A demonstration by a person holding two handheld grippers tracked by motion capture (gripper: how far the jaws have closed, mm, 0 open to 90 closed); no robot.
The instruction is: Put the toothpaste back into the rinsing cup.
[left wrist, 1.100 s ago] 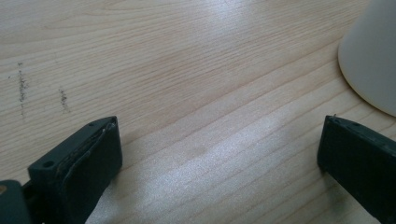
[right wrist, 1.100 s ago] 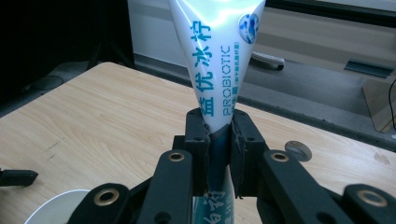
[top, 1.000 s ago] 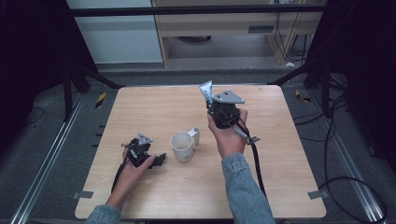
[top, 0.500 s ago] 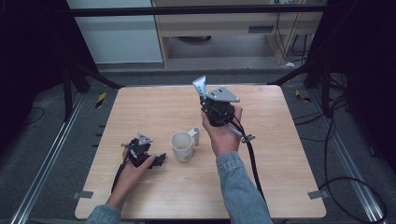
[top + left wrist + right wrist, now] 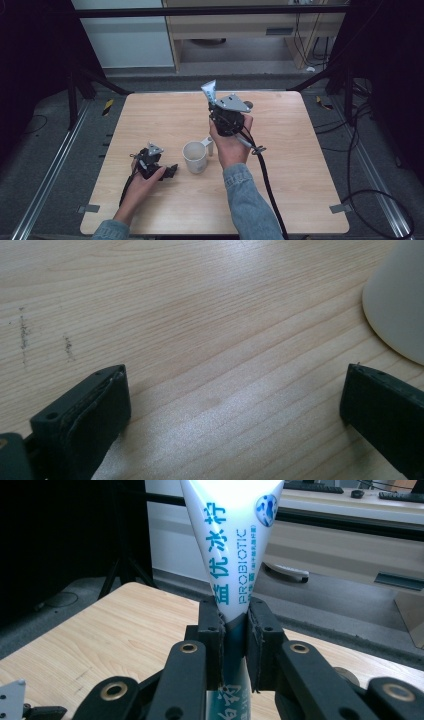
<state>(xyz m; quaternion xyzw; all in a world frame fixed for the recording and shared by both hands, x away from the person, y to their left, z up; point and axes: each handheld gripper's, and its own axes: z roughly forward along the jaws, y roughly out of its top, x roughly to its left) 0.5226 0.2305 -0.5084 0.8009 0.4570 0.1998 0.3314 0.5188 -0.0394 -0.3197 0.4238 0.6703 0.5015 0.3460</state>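
A white toothpaste tube [image 5: 231, 545] with blue print stands upright, flat end up, pinched between the jaws of my right gripper [image 5: 233, 630]. In the high view that right gripper [image 5: 220, 112] is held above the table's middle, the tube [image 5: 209, 91] poking up from it. A white mug [image 5: 195, 156] sits on the table just below and left of it, handle toward the right hand. My left gripper [image 5: 167, 172] rests on the table left of the mug, jaws wide apart with bare wood between them; the mug's base [image 5: 397, 300] shows at its upper right.
The wooden table [image 5: 300, 150] has free surface to the right and at the back. A black cable [image 5: 267, 185] trails from the right gripper toward the front edge. Dark floor, metal rails and a cabinet surround the table.
The right gripper has carried the tube leftward and slightly nearer, closer to above the mug. The left gripper has stayed put.
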